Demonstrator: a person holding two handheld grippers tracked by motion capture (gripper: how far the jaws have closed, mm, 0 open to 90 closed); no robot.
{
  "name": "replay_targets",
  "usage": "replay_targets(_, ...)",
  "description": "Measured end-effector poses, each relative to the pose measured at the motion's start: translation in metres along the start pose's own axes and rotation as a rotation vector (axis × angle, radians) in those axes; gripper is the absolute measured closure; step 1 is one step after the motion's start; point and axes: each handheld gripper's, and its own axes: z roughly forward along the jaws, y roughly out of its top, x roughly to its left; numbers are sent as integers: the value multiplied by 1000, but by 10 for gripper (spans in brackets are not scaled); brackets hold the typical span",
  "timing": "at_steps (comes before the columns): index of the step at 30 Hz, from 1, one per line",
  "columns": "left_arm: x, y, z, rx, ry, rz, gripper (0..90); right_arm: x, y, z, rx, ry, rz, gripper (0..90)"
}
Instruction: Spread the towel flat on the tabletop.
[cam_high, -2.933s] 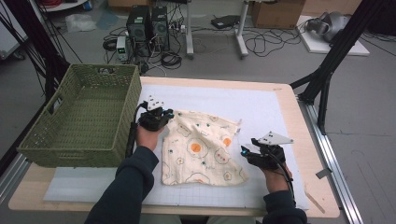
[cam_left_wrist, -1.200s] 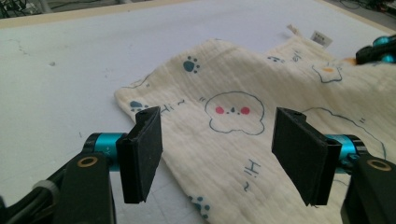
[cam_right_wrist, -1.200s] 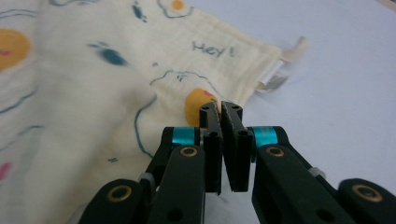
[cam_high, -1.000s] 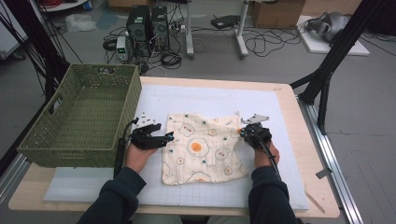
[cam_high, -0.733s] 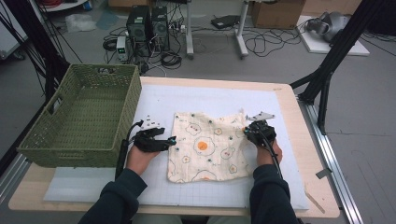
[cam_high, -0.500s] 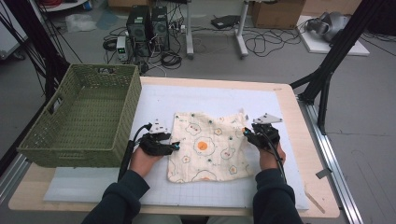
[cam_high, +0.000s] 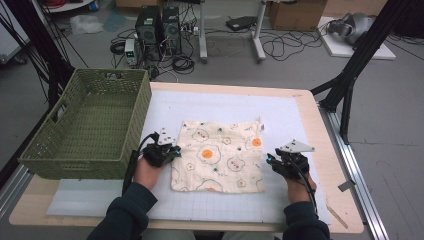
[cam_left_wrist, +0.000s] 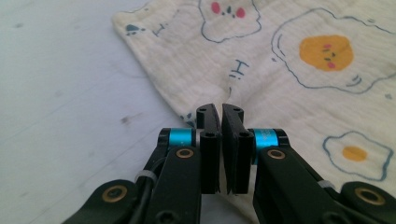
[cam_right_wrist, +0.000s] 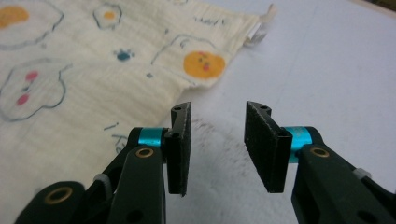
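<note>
A cream cloth printed with fried eggs lies spread flat on the white mat. My left gripper sits at the cloth's left edge. In the left gripper view its jaws have just been closing and now stand shut on that edge of the cloth, with a faint crease running off from the tips. My right gripper is just off the cloth's right edge. In the right gripper view its jaws have just been opening and stand apart over bare mat, the cloth to their left.
A green woven basket stands at the left of the table, close beside my left hand. A small white tag sticks out at the cloth's far right corner. The table's right edge runs beyond my right gripper.
My right gripper let go of the cloth's far right corner and moved back toward the person, off the cloth. The left gripper's jaws closed at the left edge. The cloth now lies flatter.
</note>
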Motion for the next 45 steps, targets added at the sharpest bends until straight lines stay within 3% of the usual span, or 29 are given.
replay_targets(4,5,-9,-3,-23,-11,-39,827,12,-4,3,5,81,23,585)
replay_targets(10,7,-11,-4,-48,-16,-96,531,30,0,10,21,191,10,577)
replay_targets(13,6,-11,-5,-48,-32,-95,509,38,-2,16,73,194,-37,596)
replay_targets(16,4,-11,-5,-27,-53,-84,532,38,-2,16,80,219,-39,742)
replay_targets(18,1,-12,-2,-3,-65,-62,625,40,-2,15,86,246,-33,853)
replay_targets(19,0,-12,-3,-1,-51,-38,678,41,-1,15,90,248,-33,862)
replay_targets(21,-2,-12,-5,6,-58,-28,839,40,-1,14,100,246,-34,869)
replay_targets(22,-3,-13,-6,5,-54,-26,866,40,-1,13,103,244,-39,871)
replay_targets(26,-6,-16,-11,11,-66,-41,877,39,-4,4,139,228,-70,873)
replay_targets(31,-14,-15,-16,38,-121,-52,871,37,-14,-13,167,227,-85,873)
replay_targets(34,-16,-11,-16,29,-98,-51,780,36,-16,-20,183,237,-70,837)
replay_targets(37,-11,-6,-13,-31,-69,-94,587,29,-15,-21,134,224,-32,701)
replay_targets(38,-10,-5,-13,-45,-62,-100,562,27,-13,-22,109,214,-23,651)
replay_targets(45,10,16,-1,-145,-26,-161,509,14,7,-11,20,155,-2,554)
